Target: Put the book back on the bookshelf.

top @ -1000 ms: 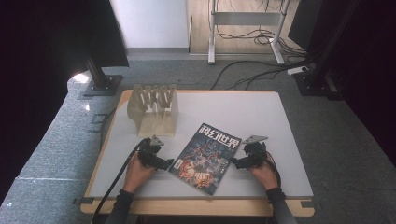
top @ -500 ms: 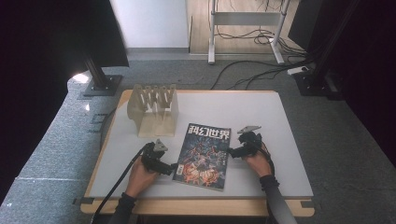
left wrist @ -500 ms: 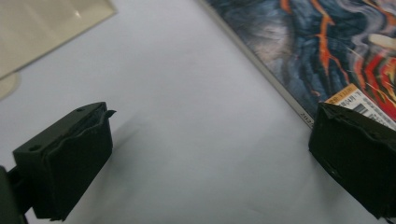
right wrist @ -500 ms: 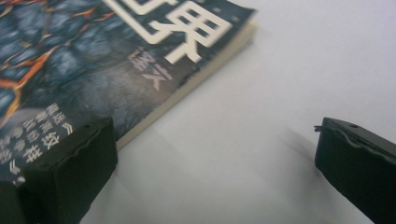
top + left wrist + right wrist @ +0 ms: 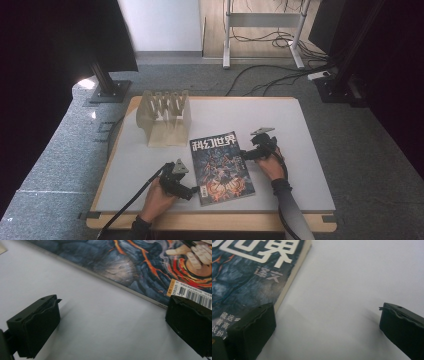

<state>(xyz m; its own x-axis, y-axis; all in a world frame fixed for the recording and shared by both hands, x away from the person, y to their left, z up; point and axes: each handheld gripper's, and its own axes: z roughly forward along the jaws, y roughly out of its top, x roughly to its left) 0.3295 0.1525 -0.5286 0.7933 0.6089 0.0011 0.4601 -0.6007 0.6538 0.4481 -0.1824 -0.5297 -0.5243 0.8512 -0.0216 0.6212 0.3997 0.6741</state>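
High view: both forearms are reaching in from the near edge, hands lying low on the desk (image 5: 300,125). Left tongs (image 5: 196,190) are gaping wide at the magazine's (image 5: 220,167) near-left corner; right tongs (image 5: 243,155) are gaping wide, straddling its right edge. Magazine is lying flat before the rack (image 5: 164,117)

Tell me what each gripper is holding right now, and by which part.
Nothing is held. The left gripper and the right gripper both stand open at opposite edges of the magazine, one jaw of each over its cover.
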